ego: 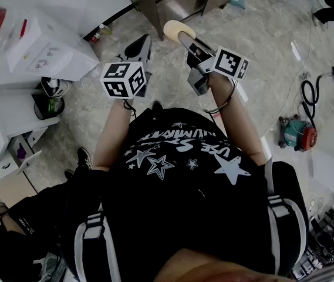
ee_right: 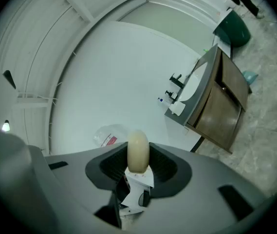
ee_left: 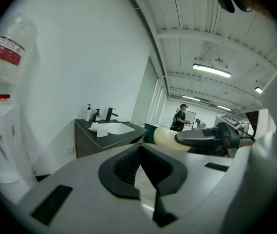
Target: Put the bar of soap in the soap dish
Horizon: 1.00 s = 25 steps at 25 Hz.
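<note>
— Closest to us is our black shirt [ego: 172, 175]. Beyond it, where is the bar of soap [ego: 172, 27]?
— Our right gripper [ego: 182, 37] is clamped on it. The long axis of the soap sticks out forward, past the tips.
— And our left gripper [ego: 147, 40]?
— Its jaws are together and hold nothing. It is near the right one.
— Which way is the soap dish?
— Probably ahead, on the sink cabinet [ee_right: 221, 113], well apart from us. At its corner is a small white thing [ee_right: 177, 108]; whether this is the dish, we cannot tell. We think the right hand should go forward.
</note>
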### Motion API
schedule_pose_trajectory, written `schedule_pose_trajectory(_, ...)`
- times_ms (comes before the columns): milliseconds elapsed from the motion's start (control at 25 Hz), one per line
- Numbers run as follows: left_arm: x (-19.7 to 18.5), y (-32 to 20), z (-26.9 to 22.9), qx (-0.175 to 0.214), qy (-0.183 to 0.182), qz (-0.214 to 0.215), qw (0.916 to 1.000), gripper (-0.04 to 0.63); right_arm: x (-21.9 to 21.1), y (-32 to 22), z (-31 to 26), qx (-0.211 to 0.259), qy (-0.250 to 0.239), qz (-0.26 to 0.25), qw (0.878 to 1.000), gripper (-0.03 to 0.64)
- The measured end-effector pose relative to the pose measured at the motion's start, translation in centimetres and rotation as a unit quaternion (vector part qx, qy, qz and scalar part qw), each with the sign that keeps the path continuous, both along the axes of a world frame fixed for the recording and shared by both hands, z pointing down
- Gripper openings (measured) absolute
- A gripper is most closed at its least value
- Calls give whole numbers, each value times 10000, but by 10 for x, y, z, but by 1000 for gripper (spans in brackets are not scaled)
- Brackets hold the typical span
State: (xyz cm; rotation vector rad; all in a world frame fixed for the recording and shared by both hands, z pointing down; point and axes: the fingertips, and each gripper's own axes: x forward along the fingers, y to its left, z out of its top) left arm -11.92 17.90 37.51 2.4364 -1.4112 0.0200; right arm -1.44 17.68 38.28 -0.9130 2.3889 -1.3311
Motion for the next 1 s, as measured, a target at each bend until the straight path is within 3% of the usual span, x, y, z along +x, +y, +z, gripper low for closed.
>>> schedule_pose_trajectory(440, -48, -47, 4, -74, -11, 180, 9998, 11, -44, -47, -3, 34, 45, 279, 9996, 129)
schedule_pose_trajectory(720, -39, -63, 6, -133, -66, 244, 9996, 11, -47, -67, -10, 105, 81, 127, 9998, 129)
schedule_pose_trajectory(1000, -25, -98, 10, -186, -159, -91, 9997, 11, -42, -103, 6, -91, 62, -311, 9995, 129)
